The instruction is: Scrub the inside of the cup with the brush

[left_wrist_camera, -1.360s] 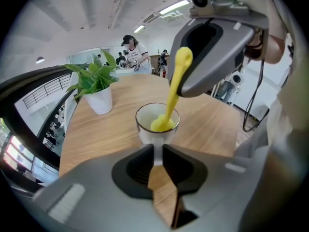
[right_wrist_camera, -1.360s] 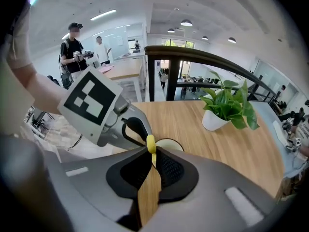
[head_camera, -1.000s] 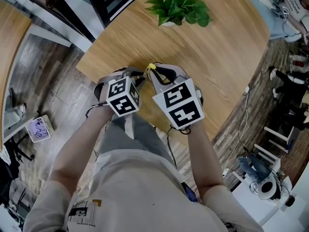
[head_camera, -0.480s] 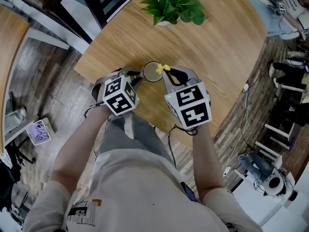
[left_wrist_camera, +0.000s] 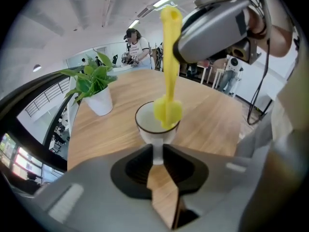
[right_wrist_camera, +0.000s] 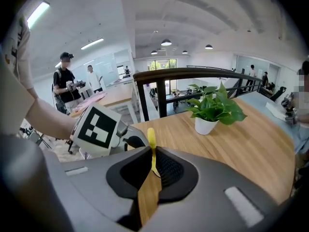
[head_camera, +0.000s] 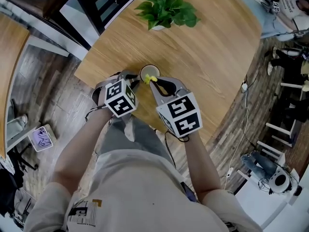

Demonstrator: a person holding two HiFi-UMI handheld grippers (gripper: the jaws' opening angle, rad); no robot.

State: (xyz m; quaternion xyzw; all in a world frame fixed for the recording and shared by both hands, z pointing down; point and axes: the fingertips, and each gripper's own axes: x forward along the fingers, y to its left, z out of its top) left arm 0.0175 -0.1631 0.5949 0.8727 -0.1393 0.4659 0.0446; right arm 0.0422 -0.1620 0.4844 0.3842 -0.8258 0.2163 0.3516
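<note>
On the wooden desk [head_camera: 212, 47], a potted plant [head_camera: 164, 7] in a white pot is seen standing near the far edge, well apart from the work. Nearer the front edge, both tongs are held side by side over the wood, each carrying a cube with square markers. The left tongs [left_wrist_camera: 155, 159] are closed on the white cup [left_wrist_camera: 145, 123], whose thin white handle is pinched between the pad tips. The jaws have just been opening a little, but the handle is seen between them, touched on both sides. The right tongs [right_wrist_camera: 152, 164] are clamped narrowly on the brush [left_wrist_camera: 167, 110], whose slim yellow handle is gripped between the pads. The cup, white with a dark rim, is held upright just beyond the tips of the left tongs, its mouth facing up. The yellow brush head is lowered into the cup's mouth on the side nearer the right tongs, with the handle rising steeply above it. Whether the cup's base touches the desk cannot be told.
</note>
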